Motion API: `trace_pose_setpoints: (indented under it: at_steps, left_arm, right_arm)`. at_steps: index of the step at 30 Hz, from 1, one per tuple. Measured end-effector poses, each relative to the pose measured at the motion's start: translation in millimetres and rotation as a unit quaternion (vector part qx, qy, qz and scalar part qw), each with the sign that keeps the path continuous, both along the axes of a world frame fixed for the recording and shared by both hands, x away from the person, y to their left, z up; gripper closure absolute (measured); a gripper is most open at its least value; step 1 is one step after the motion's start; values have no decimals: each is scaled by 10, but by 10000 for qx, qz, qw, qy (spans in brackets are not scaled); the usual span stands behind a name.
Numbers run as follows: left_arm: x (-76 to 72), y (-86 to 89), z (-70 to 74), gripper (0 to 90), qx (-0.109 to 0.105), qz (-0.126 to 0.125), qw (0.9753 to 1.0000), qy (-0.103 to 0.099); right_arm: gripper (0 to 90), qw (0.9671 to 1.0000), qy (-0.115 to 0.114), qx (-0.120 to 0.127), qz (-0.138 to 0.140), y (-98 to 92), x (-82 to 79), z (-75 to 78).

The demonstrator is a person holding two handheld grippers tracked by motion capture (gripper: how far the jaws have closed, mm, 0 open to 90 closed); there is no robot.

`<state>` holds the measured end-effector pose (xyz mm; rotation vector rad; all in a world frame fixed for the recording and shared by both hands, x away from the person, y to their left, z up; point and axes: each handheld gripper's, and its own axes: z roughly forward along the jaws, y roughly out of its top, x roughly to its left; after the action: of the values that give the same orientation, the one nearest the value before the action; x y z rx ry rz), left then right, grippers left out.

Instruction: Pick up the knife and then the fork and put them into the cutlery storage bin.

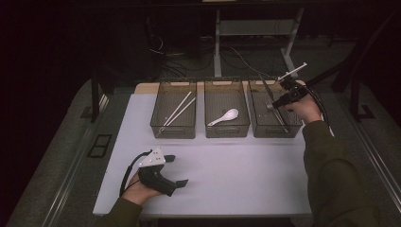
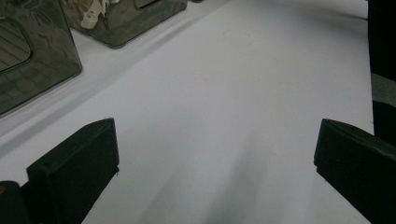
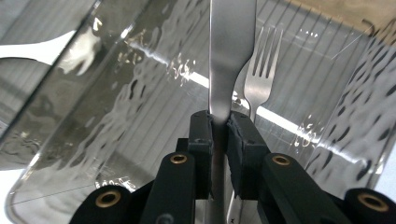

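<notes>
Right gripper point(image 3: 219, 123): jaws clamped on the flat handle of a metal utensil point(image 3: 231, 51), held over the right-hand bin point(image 1: 275, 124). A fork point(image 3: 262, 70) lies in that bin, just beside the held handle. Left gripper point(image 2: 215, 154): jaws wide apart, nothing between them, low over the white table point(image 1: 236, 170) near its front edge. The middle bin point(image 1: 226, 127) holds a white spoon point(image 1: 224, 117); the left bin point(image 1: 173, 128) holds chopsticks point(image 1: 178, 109).

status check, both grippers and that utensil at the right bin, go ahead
Right gripper shut on knife, held over right bin. Fork lying in that bin beside the blade. Left gripper open, idle over bare table.
</notes>
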<state>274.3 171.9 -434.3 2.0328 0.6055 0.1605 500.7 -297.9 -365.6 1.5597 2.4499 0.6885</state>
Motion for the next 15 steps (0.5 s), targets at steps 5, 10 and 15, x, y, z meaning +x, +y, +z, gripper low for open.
trace_pose_setpoints:
  at_steps: [5,10,15]
  left_arm:
    - [-3,1,1,0,-6,8,10000,4]
    - [-2,1,-1,0,-11,0,10000,13]
    - [-3,6,0,0,-11,0,10000,27]
  right_arm:
    - [796,10000,73,-51,-19,12,33,-73]
    - [796,9998,183,-92,-15,42,66,-149]
    - [794,9994,321,-158,24,99,101,-229]
